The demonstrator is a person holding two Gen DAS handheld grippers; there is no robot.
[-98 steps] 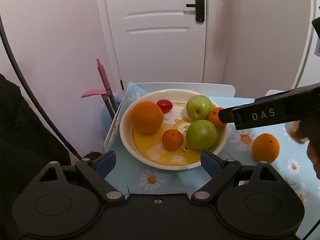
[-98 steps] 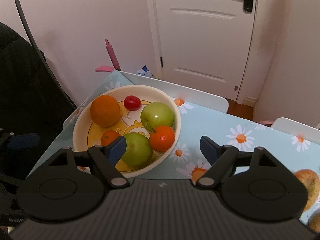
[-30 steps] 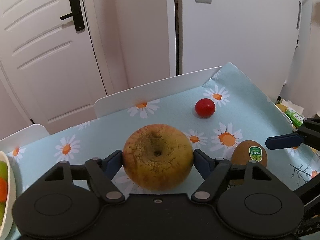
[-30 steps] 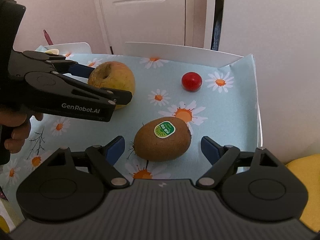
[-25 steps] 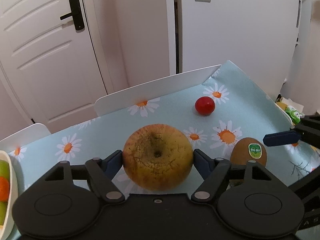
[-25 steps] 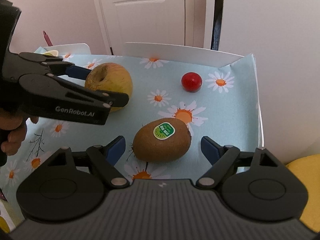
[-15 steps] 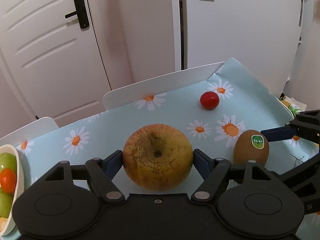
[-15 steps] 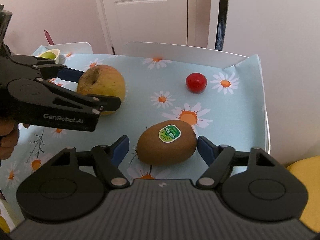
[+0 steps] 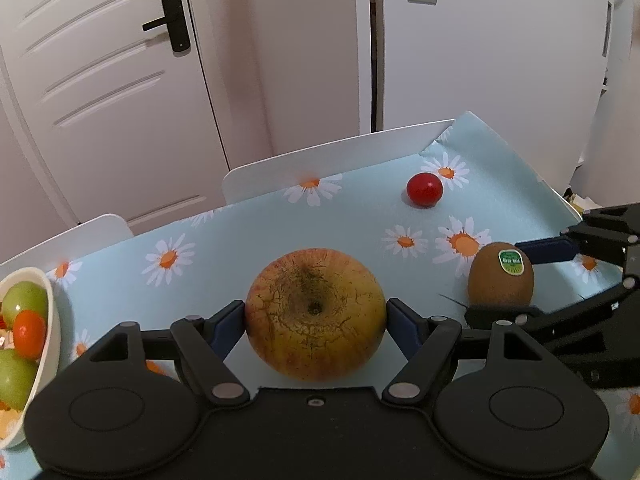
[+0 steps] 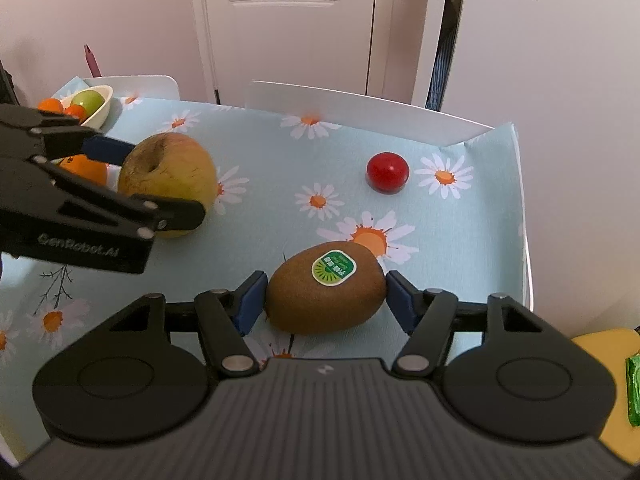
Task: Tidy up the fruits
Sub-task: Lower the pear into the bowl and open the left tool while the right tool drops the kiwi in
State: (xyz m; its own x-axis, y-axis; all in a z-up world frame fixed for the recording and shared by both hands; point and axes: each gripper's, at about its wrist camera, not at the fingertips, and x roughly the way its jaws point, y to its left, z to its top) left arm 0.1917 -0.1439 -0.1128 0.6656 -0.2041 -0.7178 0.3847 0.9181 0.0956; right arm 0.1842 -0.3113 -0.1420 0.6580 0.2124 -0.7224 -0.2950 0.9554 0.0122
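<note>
My left gripper (image 9: 316, 322) has its pads pressed on both sides of the apple (image 9: 316, 314), so it holds it. The apple sits on the table (image 9: 248, 248), near the middle. My right gripper (image 10: 325, 300) has just been closing in on the kiwi (image 10: 326, 292). The pads now touch its two ends, or almost do; I can't tell how hard they press. The kiwi lies on the table near the right edge.

I think the apple is heavy, hard and round, so a hold across its wide middle is best. The kiwi looks soft and fuzzy. I would squeeze it gently.

The right view shows an orange (image 10: 86, 170) behind the left gripper; the left view hides it. The left view shows the bowl (image 9: 50, 320) up close. Both show the tomato (image 10: 388, 172).
</note>
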